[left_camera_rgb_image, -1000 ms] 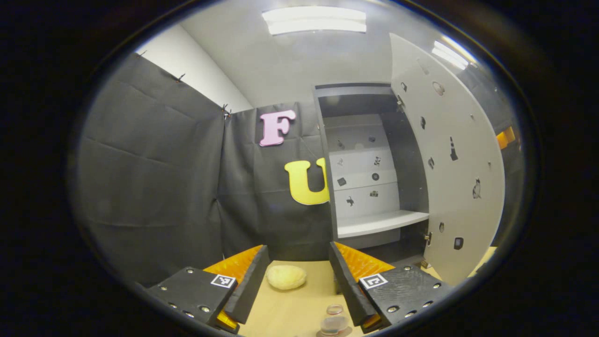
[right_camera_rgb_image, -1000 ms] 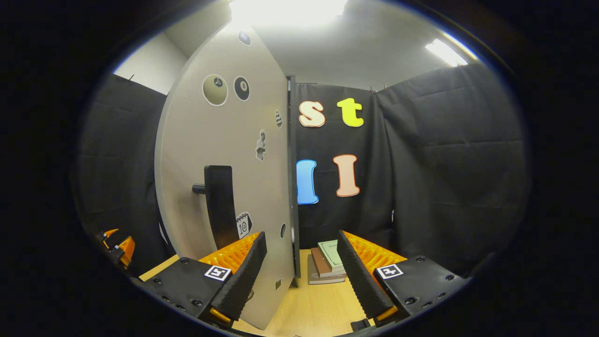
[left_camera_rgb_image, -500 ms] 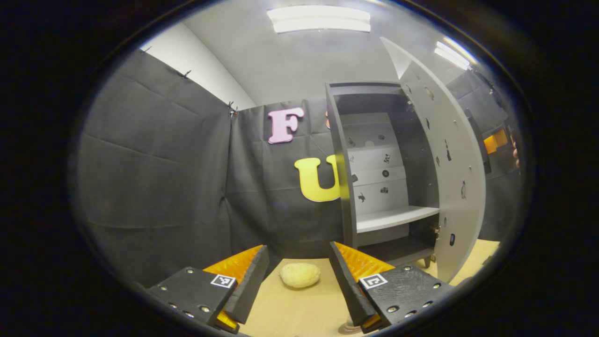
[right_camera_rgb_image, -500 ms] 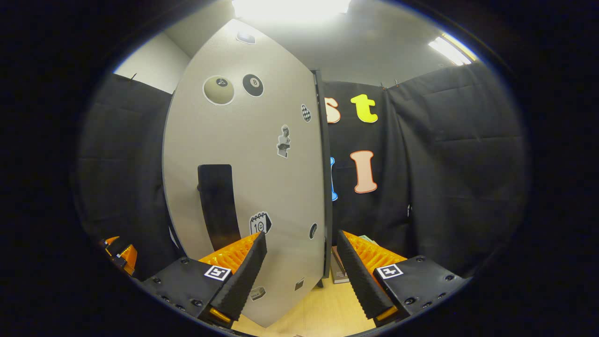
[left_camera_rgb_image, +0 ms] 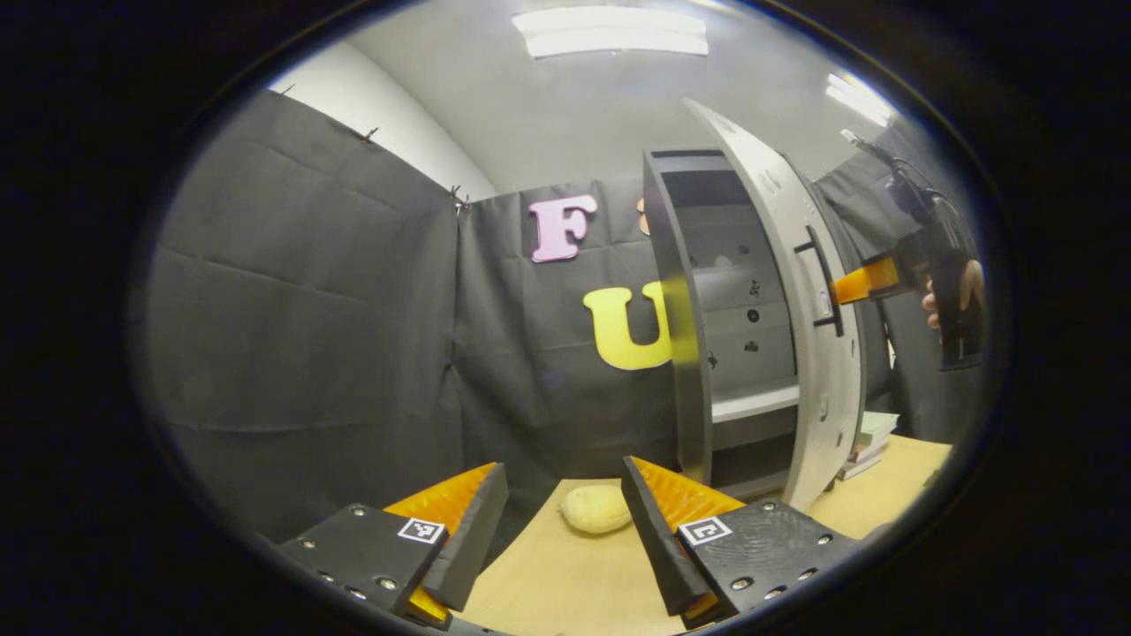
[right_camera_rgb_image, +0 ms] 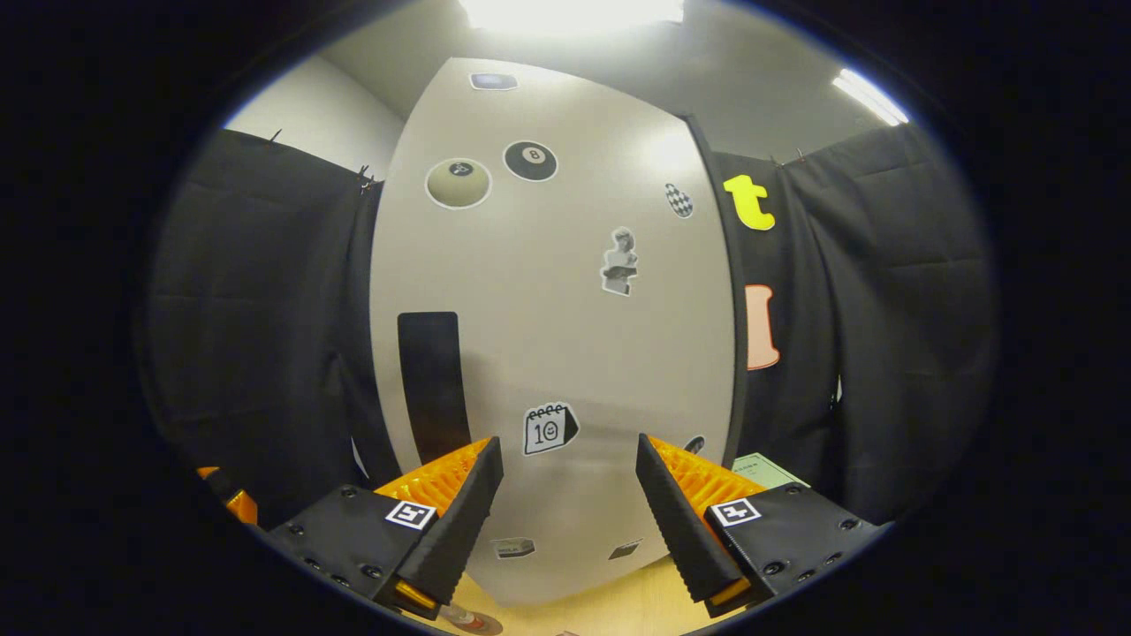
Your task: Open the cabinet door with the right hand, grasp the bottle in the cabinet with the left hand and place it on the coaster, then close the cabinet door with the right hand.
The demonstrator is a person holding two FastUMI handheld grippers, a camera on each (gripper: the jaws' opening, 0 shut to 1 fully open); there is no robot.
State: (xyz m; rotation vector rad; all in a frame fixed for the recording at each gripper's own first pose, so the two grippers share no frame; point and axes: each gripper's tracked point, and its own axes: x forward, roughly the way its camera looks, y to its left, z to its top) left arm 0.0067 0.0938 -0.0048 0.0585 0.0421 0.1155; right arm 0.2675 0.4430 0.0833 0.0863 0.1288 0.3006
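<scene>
1. In the left gripper view, the left hand-held gripper (left_camera_rgb_image: 565,530) hangs just above the counter (left_camera_rgb_image: 565,587) with its fingers spread wide and nothing between them.
2. Just past its fingertips a pale yellow, rounded lump (left_camera_rgb_image: 596,509) lies on the wooden top (what it is I cannot tell).
3. Behind that stands the grey cabinet (left_camera_rgb_image: 685,353), its cabinet door (left_camera_rgb_image: 817,353) swung most of the way toward shut, leaving a narrow gap through which a pale shelf (left_camera_rgb_image: 751,404) and the stickered back panel show.
4. A dark bar handle (left_camera_rgb_image: 822,278) sits on the door's outer face; the right hand-held gripper (left_camera_rgb_image: 853,284) is at the door's outer face beside it, held by a hand (left_camera_rgb_image: 959,296) (contact with the door cannot be told).
5. A stack of books (left_camera_rgb_image: 866,437) lies on the counter beyond the door.
6. In the right gripper view, the right hand-held gripper's fingers are wide apart and hold nothing, with the stickered door face close ahead.
7. At the bottom edge of that view a small round piece (right_camera_rgb_image: 468,620), perhaps the coaster or the bottle's top, is too cut off to tell.
</scene>
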